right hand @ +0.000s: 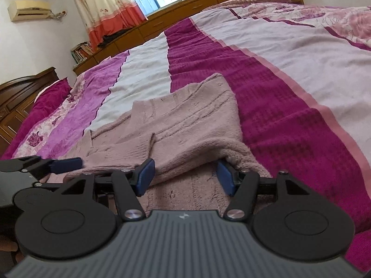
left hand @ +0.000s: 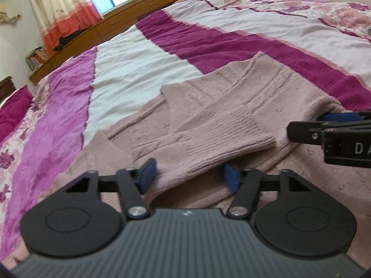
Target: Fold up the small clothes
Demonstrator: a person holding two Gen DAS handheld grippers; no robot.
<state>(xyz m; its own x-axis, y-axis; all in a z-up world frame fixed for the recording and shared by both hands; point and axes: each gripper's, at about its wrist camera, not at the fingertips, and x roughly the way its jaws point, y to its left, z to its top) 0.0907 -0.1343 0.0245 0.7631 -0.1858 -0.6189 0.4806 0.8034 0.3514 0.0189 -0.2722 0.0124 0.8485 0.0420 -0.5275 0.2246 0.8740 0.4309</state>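
Pink knit sweater [left hand: 231, 106] lies on the striped bedspread [left hand: 143, 53], already partly folded, with a ribbed sleeve [left hand: 208, 143] laid across the body and the near edge lifted into a fold. Left gripper [left hand: 189, 173] sits at that near edge, jaws apart, with fabric running between the blue pads [left hand: 147, 173] but not pinched. Right gripper [right hand: 186, 177] is just beside it along the same edge, jaws also apart, straddling the raised fold near the sweater's right corner [right hand: 243, 155]. Neither has a hold yet, by my read. Main risk: closing on only the top layer, so the bottom layer stays on the bed and the fold comes out uneven. The knit is thick and fuzzy, likely to bunch between pads or slip out if grabbed too shallow. The loose sleeve could slide off the body when the edge is lifted, undoing the fold already made. If one side lifts ahead of the other, the sweater will probably skew. Pads could also catch the bedspread under the sweater and drag it along; I cannot tell how close they are to it.
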